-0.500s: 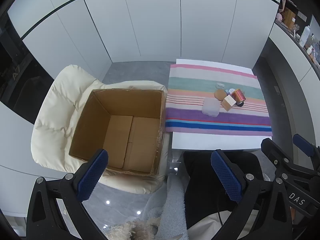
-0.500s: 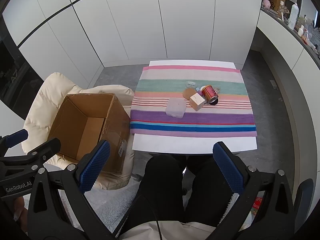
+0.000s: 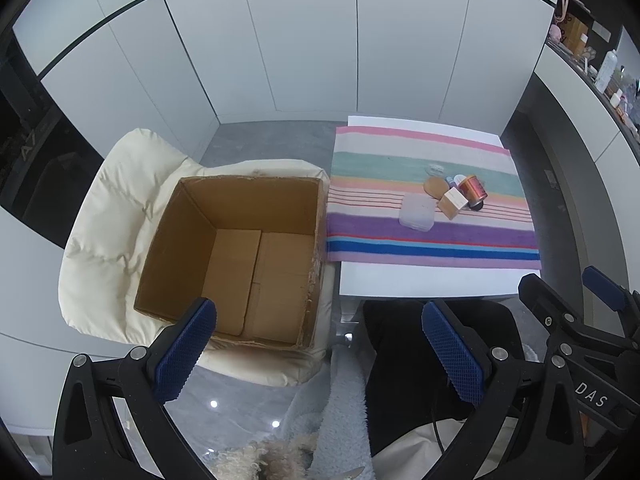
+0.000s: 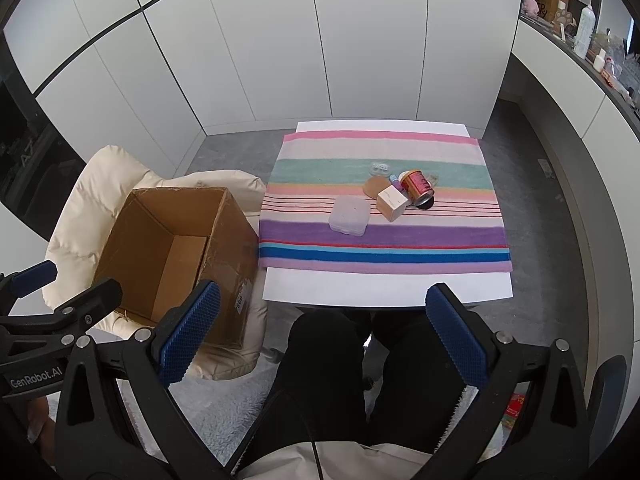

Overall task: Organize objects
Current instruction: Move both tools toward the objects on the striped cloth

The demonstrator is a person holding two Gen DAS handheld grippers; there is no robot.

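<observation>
Right wrist view, striped cloth (image 4: pixel 384 240), white table (image 4: pixel 384 288)

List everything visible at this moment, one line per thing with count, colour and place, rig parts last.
cardboard box: 1, brown, open and empty, on the chair left of the table
padded chair: 1, cream, under the box
table: 1, white, centre
striped cloth: 1, multicoloured, covering most of the table
plastic case: 1, translucent white, on the cloth
wooden block: 1, light wood, right of the case
can: 1, red, lying behind the block
round disc: 1, tan, left of the can
counter clutter: several, mixed, far right
left gripper: 1, black with blue pads, open, empty
right gripper: 1, same, open, empty
</observation>
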